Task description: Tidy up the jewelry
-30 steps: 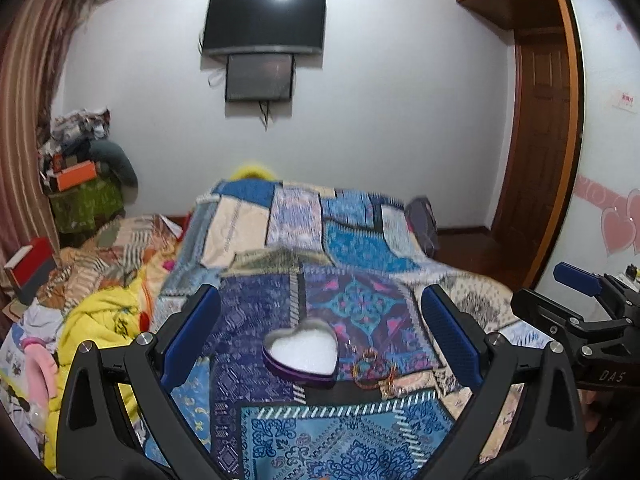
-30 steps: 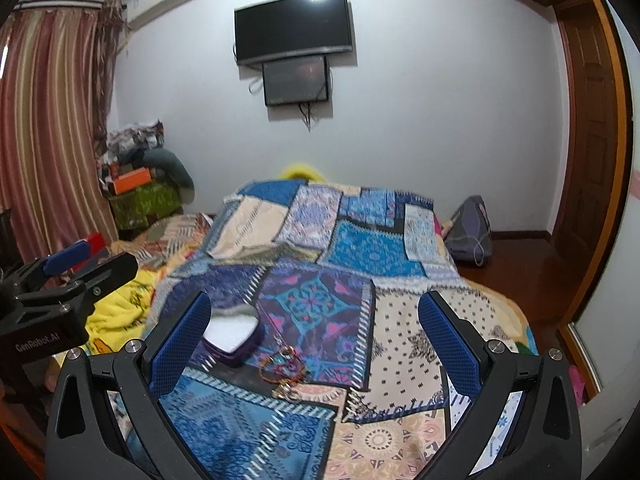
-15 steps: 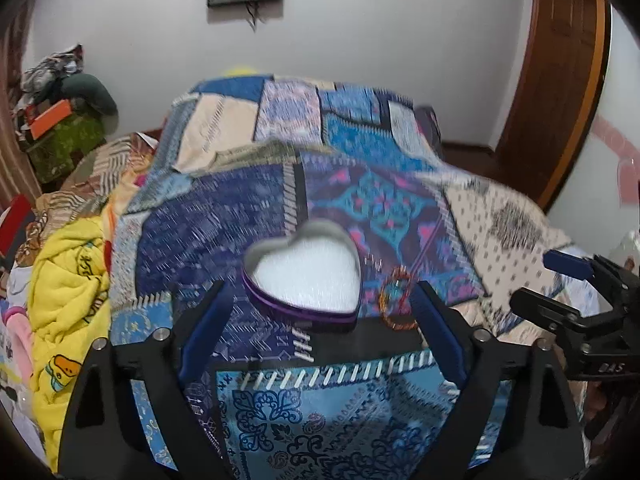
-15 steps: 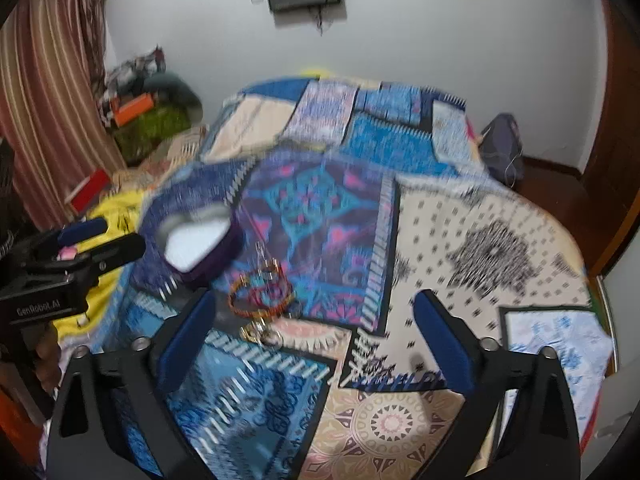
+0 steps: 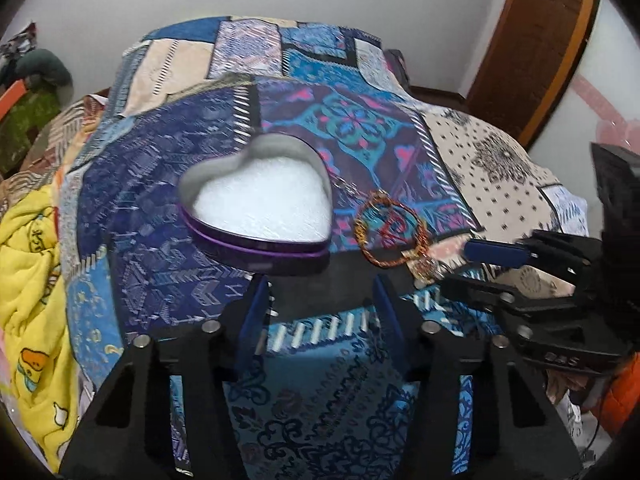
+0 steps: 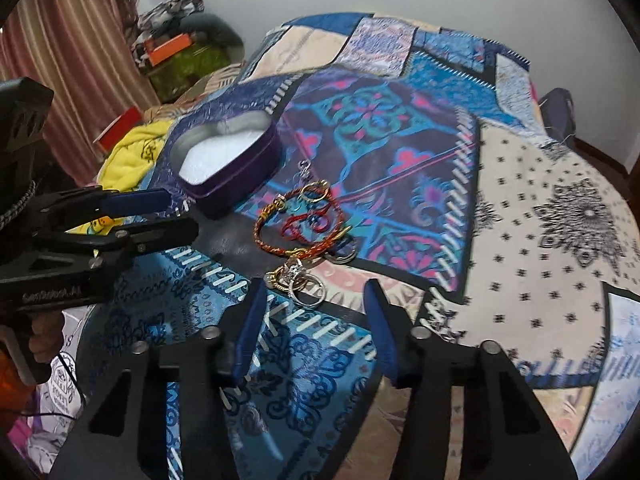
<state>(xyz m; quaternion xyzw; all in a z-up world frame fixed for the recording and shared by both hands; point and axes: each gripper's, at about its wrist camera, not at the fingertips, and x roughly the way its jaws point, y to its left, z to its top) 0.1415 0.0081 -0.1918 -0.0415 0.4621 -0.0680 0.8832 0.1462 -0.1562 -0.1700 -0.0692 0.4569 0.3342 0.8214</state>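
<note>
A purple heart-shaped tin (image 5: 260,208) with white padding sits open on the patchwork bedspread (image 5: 168,168); it also shows in the right wrist view (image 6: 228,168). To its right lies a jewelry pile: an orange braided bracelet (image 6: 292,224), a red cord (image 6: 308,226) and several rings (image 6: 304,284); the bracelet shows in the left wrist view (image 5: 390,232). My left gripper (image 5: 320,284) is open and empty just in front of the tin. My right gripper (image 6: 314,292) is open and empty just in front of the rings.
A yellow blanket (image 5: 28,280) lies at the bed's left edge. Clutter and boxes (image 6: 176,48) stand by the striped curtain (image 6: 80,52). A wooden door (image 5: 536,40) is at the right. A dark bag (image 6: 558,112) lies at the bed's far right.
Both grippers moved forward and down toward the bed. The jaws of both narrowed but stay open. The tin and jewelry now sit much closer.
</note>
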